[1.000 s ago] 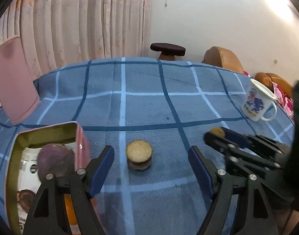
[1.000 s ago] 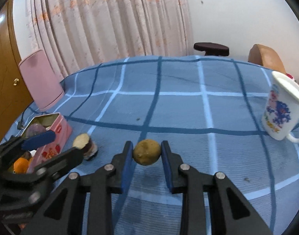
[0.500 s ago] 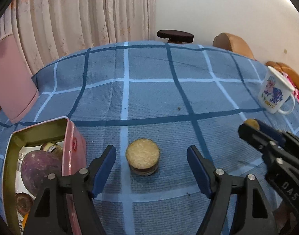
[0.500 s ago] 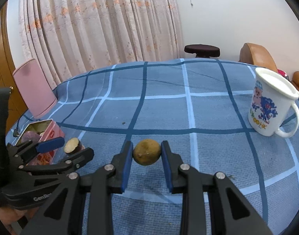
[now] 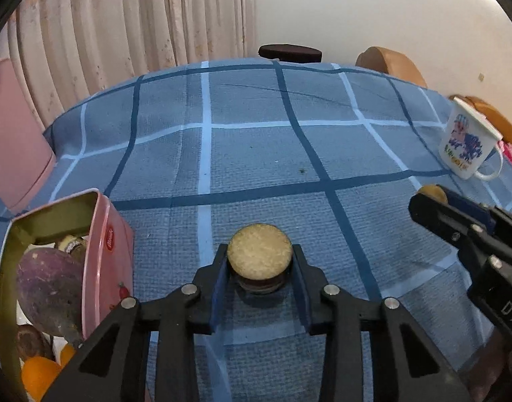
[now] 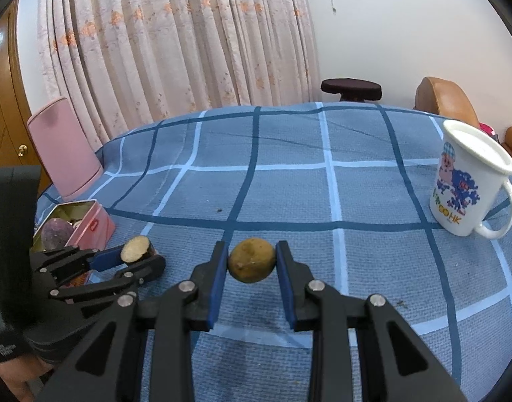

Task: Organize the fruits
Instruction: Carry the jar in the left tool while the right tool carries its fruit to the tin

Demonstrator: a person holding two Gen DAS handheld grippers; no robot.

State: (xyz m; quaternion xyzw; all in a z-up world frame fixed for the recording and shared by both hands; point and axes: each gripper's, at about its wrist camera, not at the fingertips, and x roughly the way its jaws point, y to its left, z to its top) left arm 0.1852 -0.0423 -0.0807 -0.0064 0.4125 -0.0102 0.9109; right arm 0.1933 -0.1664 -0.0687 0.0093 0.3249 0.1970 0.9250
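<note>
My left gripper is shut on a cut sweet potato piece with a pale round top and dark skin, on the blue checked cloth. It also shows in the right wrist view between the left fingers. My right gripper is shut on a small yellow-brown round fruit, held just above the cloth. An open pink tin at the left holds a purple sweet potato and an orange.
A white printed mug stands at the right on the cloth. A pink lid leans at the table's far left. A dark stool and brown chairs stand behind the table.
My left gripper has closed from wide open onto the sweet potato piece. My right gripper has lifted a little and still holds the round fruit.
</note>
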